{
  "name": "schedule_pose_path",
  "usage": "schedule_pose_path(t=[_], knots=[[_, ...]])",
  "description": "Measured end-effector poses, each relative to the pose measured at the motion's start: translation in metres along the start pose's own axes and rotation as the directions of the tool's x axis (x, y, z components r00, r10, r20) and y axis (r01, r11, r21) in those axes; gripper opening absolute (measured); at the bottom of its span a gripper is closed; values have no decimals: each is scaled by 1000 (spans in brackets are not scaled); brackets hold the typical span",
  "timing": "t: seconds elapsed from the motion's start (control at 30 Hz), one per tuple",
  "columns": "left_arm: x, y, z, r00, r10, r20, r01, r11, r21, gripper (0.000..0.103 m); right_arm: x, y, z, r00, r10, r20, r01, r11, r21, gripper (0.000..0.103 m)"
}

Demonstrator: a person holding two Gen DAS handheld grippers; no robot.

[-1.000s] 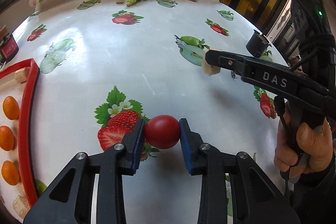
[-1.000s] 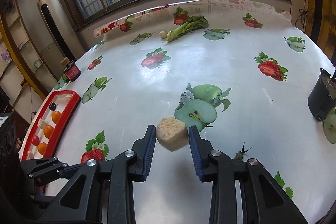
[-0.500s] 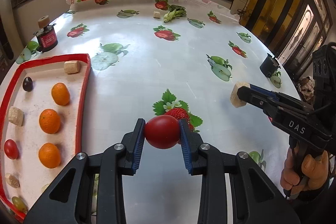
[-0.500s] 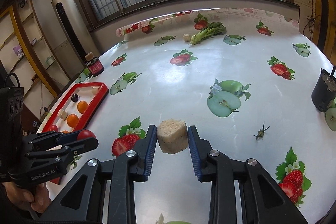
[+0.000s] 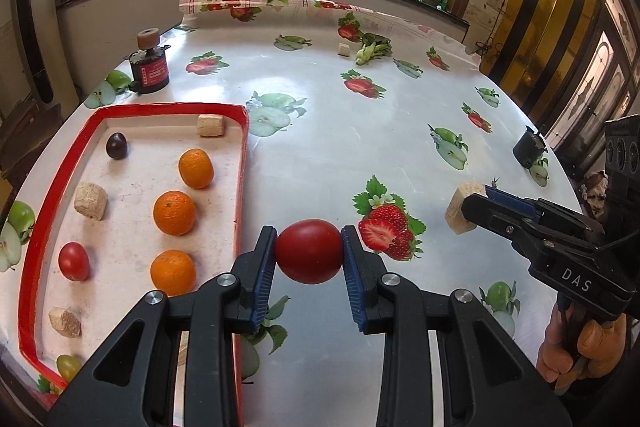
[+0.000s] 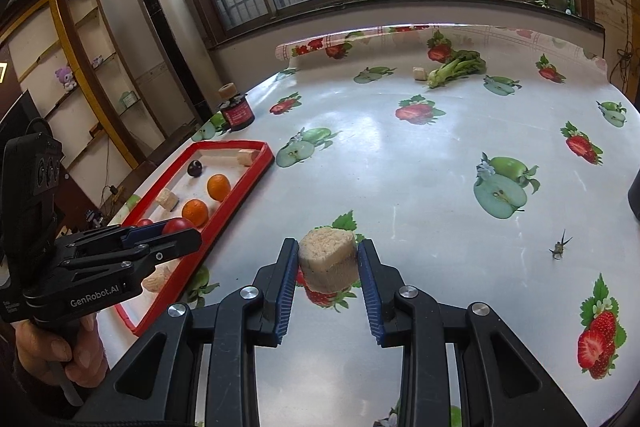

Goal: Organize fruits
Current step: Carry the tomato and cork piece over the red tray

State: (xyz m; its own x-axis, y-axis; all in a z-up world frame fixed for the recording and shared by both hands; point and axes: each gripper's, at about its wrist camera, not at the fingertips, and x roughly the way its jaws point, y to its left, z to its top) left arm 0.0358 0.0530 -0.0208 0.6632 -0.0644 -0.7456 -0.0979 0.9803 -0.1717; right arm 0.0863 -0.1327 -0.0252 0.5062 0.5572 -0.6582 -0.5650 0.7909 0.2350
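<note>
Left gripper [image 5: 309, 251] level, clamping tomato [image 5: 309, 251]; right gripper [image 6: 328, 263] clamping cork block [image 6: 328, 259].

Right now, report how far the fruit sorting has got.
Done: three oranges, a small tomato and a dark plum lie in the red tray. In hand: left gripper holds a red tomato, right gripper a beige chunk. Left: placing both.

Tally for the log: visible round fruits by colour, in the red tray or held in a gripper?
Orange fruits: 3
Red fruits: 2, one in the left gripper
Dark purple fruit: 1
Green fruit: 1
Total: 7
</note>
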Motion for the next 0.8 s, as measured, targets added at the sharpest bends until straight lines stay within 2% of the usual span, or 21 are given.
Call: schedule_pose_path(t=[0.8], knots=[[-30, 66, -14, 991, 125, 42, -120, 987, -104, 30, 9, 76, 7, 995, 100, -14, -101, 988, -116, 31]])
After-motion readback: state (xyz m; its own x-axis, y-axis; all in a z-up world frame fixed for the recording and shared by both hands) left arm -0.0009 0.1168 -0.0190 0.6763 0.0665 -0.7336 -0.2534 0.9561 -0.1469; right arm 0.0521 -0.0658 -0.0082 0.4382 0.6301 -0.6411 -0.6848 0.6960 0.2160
